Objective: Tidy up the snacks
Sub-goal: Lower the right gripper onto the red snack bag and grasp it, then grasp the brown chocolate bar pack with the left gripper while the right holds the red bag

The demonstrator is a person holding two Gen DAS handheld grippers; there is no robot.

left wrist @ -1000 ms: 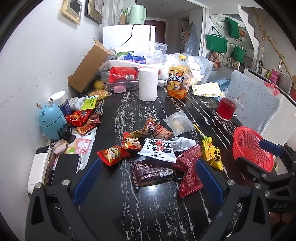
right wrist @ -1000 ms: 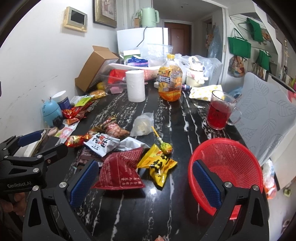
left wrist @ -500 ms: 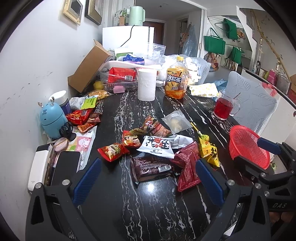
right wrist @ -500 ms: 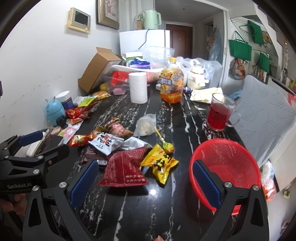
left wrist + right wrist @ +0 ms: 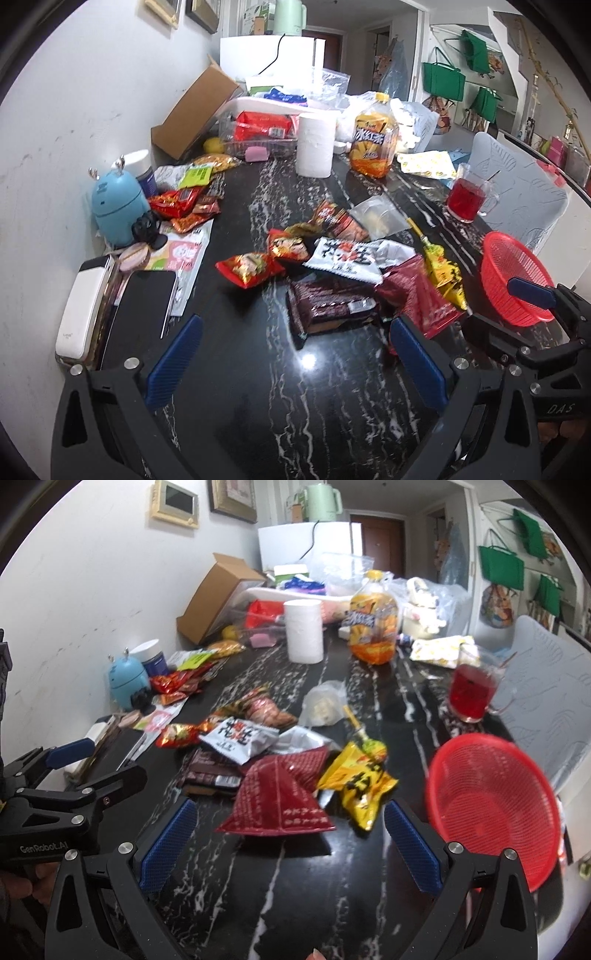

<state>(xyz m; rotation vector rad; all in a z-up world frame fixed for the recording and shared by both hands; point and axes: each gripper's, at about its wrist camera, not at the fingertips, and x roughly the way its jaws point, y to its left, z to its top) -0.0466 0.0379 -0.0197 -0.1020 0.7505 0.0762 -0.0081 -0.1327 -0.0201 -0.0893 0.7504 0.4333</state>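
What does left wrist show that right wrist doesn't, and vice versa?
Only the left wrist view shows the black phone beside the white power bank at the table's left edge, and the right gripper from the side.

Only the right wrist view shows the wall monitor and the left gripper from the side.

Both show the red basket, empty, the dark red packet, the yellow packet and the paper roll. Both grippers are open.
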